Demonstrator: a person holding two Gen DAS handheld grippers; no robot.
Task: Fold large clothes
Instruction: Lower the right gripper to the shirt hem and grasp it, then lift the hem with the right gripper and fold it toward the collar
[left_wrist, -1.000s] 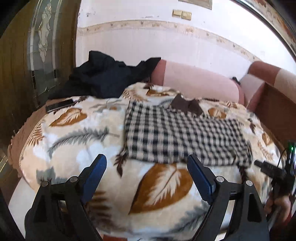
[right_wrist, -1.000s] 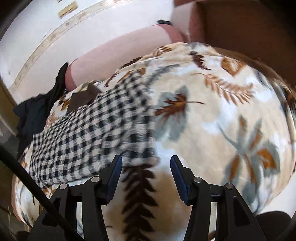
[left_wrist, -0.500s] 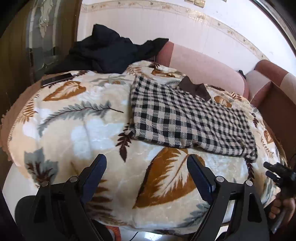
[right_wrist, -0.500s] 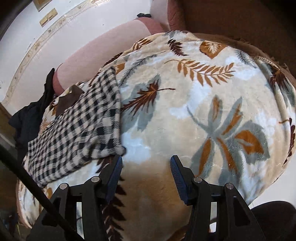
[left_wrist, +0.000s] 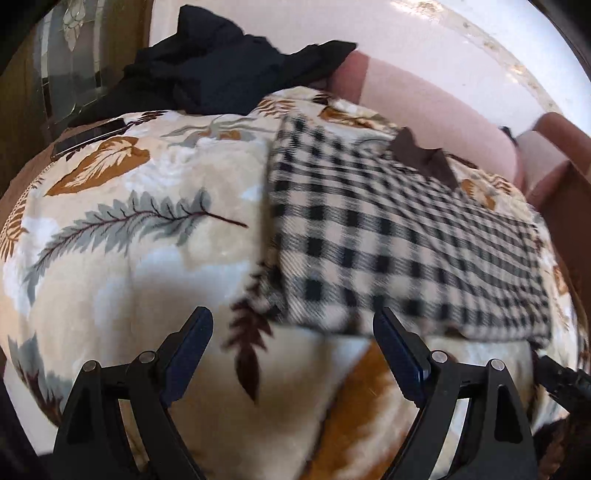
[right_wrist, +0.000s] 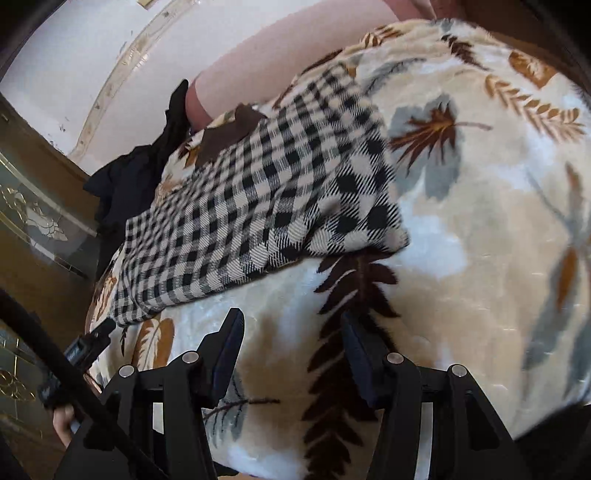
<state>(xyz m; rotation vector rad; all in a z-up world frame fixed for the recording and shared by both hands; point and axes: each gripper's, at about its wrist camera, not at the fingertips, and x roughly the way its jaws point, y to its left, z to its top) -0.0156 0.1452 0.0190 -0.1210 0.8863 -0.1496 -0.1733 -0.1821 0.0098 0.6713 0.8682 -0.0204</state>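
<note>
Checked cloth (left_wrist: 388, 236) lies flat on the bed (left_wrist: 122, 266). Both hand-held grippers, left (left_wrist: 293, 356) and right (right_wrist: 291, 349), hang open and empty near its edge. A grab might catch the fluffy blanket too.

Woven twill checked garment (left_wrist: 388, 236) lies on a plush, fuzzy leaf-print blanket (left_wrist: 147, 266); the black clothes (left_wrist: 229, 62) look matt.

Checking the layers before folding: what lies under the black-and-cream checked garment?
The checked garment lies on a cream leaf-print fleece blanket. What the blanket covers cannot be seen.
</note>
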